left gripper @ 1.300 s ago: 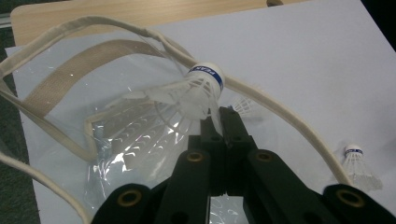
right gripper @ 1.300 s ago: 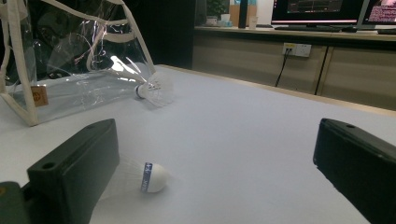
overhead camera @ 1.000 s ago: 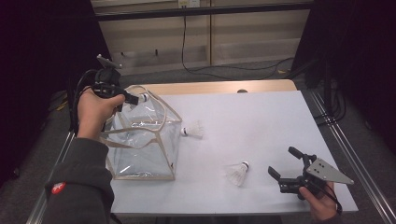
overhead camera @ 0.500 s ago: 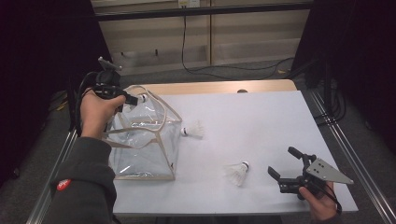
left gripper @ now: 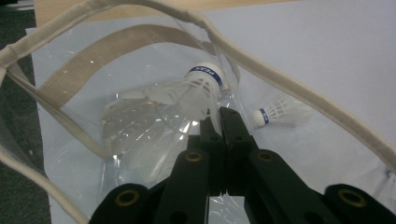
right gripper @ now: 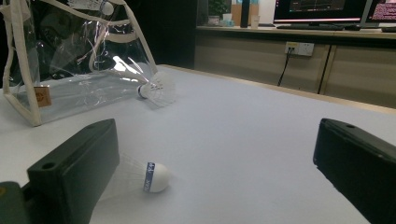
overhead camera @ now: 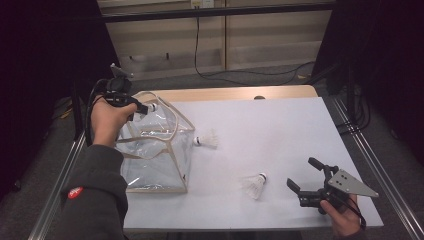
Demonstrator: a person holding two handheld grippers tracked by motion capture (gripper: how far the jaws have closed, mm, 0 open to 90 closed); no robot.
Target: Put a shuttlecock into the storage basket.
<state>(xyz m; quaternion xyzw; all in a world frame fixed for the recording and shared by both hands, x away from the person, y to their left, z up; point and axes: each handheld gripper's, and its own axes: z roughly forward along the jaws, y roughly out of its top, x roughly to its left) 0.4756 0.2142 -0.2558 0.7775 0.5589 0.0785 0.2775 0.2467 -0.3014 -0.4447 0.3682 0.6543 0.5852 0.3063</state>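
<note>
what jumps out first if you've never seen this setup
The clear bag with cream trim, standing at the left of the white table, catches the eye first; the left gripper holds a shuttlecock by its feathers over the bag's open top. Two more shuttlecocks lie on the table, one just right of the bag, one nearer the front, close to the open right gripper.

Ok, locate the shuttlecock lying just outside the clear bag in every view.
High view: shuttlecock mid-table, right of the clear bag.
Left gripper view: shuttlecock right of centre, below the bag's trim.
Right gripper view: shuttlecock upper left, beside the bag.
Shared landmark: the bag's cream trim.
</note>
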